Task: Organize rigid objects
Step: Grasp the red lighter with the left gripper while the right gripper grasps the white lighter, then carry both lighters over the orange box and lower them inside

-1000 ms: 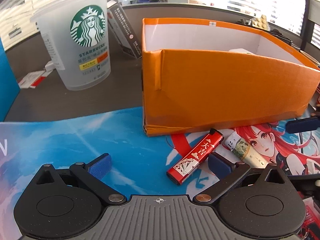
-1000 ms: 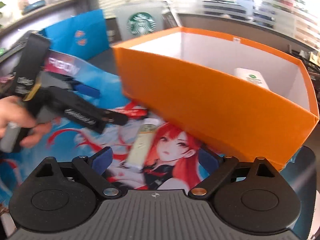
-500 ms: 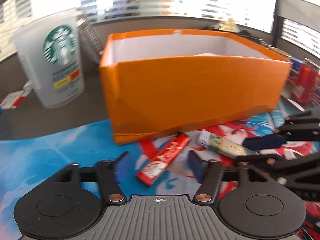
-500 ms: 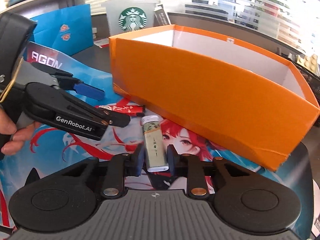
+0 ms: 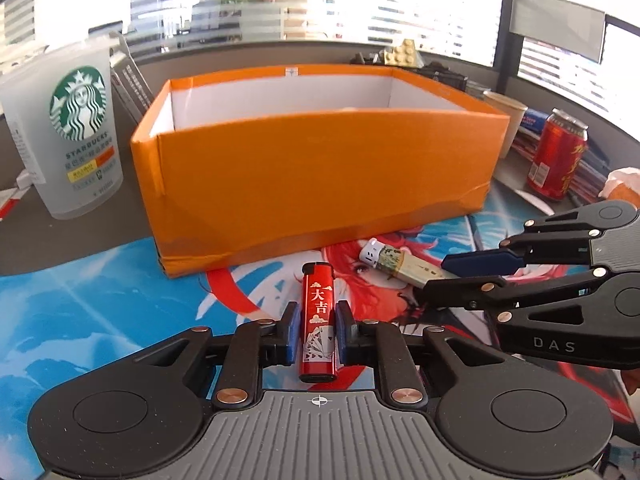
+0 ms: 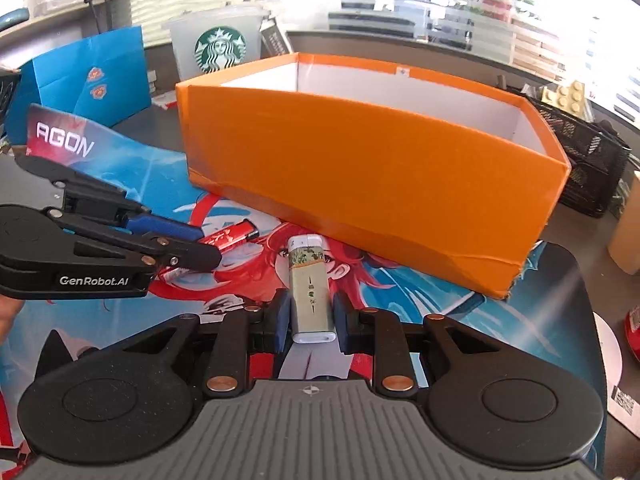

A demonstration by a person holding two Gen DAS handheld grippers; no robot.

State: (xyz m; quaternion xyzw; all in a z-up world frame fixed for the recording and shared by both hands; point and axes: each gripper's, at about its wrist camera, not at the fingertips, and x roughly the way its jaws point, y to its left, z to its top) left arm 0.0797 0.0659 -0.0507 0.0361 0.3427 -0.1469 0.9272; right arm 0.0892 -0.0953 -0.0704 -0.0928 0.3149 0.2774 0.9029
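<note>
My left gripper (image 5: 318, 328) is shut on a red lighter (image 5: 319, 320) with white characters, low over the printed mat. My right gripper (image 6: 310, 314) is shut on a pale green lighter (image 6: 309, 284) with a white cap. Each gripper shows in the other's view: the right gripper (image 5: 460, 272) at the right with the pale lighter (image 5: 396, 262), the left gripper (image 6: 192, 244) at the left with the red lighter (image 6: 232, 236). An open orange box (image 5: 320, 176) with a white inside stands just behind both, and it also shows in the right wrist view (image 6: 360, 176).
A frosted Starbucks cup (image 5: 66, 128) stands left of the box. A red drink can (image 5: 556, 156) and a paper cup (image 5: 508, 116) stand to its right. A blue paper bag (image 6: 88, 80) and a black mesh basket (image 6: 580, 160) flank the box.
Both grippers have closed on their lighters: the left turned to line up with the red lighter and shut on it, and the right came down over the pale lighter and shut on it.
</note>
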